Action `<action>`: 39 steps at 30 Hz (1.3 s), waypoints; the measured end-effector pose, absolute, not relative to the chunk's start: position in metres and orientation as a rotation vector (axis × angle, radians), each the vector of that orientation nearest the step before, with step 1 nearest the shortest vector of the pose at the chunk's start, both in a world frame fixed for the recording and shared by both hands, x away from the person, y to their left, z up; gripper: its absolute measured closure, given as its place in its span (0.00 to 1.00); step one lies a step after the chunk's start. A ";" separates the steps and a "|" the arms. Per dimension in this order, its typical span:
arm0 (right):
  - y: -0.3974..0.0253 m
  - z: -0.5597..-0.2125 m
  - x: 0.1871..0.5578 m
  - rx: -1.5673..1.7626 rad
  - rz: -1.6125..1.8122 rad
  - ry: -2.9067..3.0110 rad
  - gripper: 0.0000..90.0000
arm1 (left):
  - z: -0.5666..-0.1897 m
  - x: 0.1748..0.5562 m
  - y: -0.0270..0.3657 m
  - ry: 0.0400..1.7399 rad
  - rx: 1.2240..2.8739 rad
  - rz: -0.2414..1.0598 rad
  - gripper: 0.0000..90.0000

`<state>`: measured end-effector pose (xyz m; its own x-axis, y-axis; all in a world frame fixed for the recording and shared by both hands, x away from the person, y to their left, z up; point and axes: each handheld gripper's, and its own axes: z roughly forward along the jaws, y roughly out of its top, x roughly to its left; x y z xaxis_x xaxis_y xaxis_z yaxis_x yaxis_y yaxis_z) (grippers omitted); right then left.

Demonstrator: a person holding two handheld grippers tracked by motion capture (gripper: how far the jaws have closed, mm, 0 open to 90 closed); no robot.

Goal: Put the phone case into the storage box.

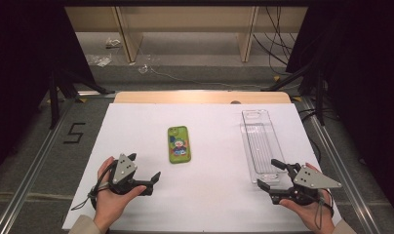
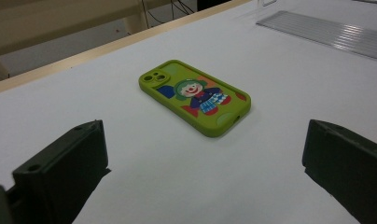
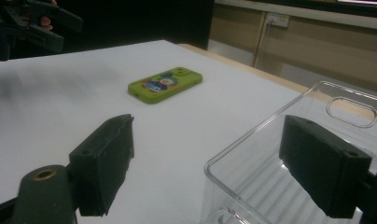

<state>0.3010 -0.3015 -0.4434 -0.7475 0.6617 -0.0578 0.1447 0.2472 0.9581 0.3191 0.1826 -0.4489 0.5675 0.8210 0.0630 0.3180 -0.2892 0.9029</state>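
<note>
At the near edge of the table [image 1: 205, 204], toward its left corner, the left tongs [image 1: 146, 170] rest in a hand on the white sheet, jaws spread wide with nothing between them. Toward the near right corner the right tongs [image 1: 271, 174] sit in the other hand, also spread wide and empty, just at the near end of a clear plastic tray [image 1: 261, 144]. In the right gripper view one jaw stands over the tray's [image 3: 270, 154] near corner. The tray runs along the right edge toward the far side. Farther in, near the table's middle and left of the tray, lies a green phone case [image 1: 179, 144] printed with a clown, flat and well apart from both tongs, its camera holes toward the far edge.
</note>
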 end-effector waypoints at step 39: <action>-0.299 -0.444 0.305 0.739 1.516 2.061 0.22 | -0.430 0.406 0.084 0.923 2.053 0.458 1.00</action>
